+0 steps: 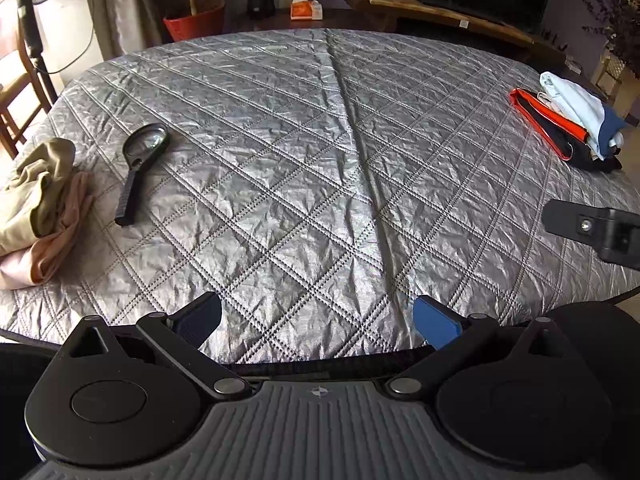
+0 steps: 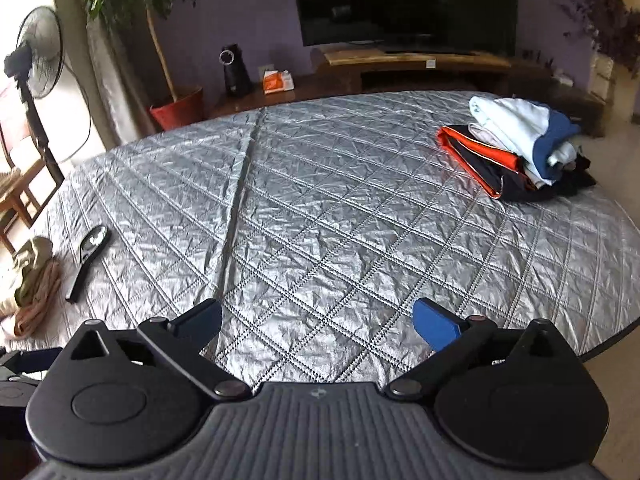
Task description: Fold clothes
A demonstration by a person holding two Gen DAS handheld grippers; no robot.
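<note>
Blue pads on both grippers stood wide apart with nothing between them — the left gripper [image 1: 318,320] and the right gripper [image 2: 318,322] each hung over bare quilted silver cover [image 1: 304,168] on the surface, jaws open and empty. No garment lay within their reach, so the likeliest slip, as I judged it, was a pinch that caught the crinkled cover itself and dragged it, since its ridged seam [image 1: 360,148] ran straight between the two. Out to the left sat the crumpled tan and pink clothes [image 1: 40,208], seemingly unfolded, close to the surface edge; a careless tug could have pulled them off. Just beside them lay a black magnifying glass [image 1: 140,168] — right in the path of any sweep toward that heap, and liable to be knocked or snagged under cloth. Far right, the stack of folded clothes [image 2: 520,144], pale blue and white over orange and black, rested near the rim, where a brushing sleeve might have toppled it.
</note>
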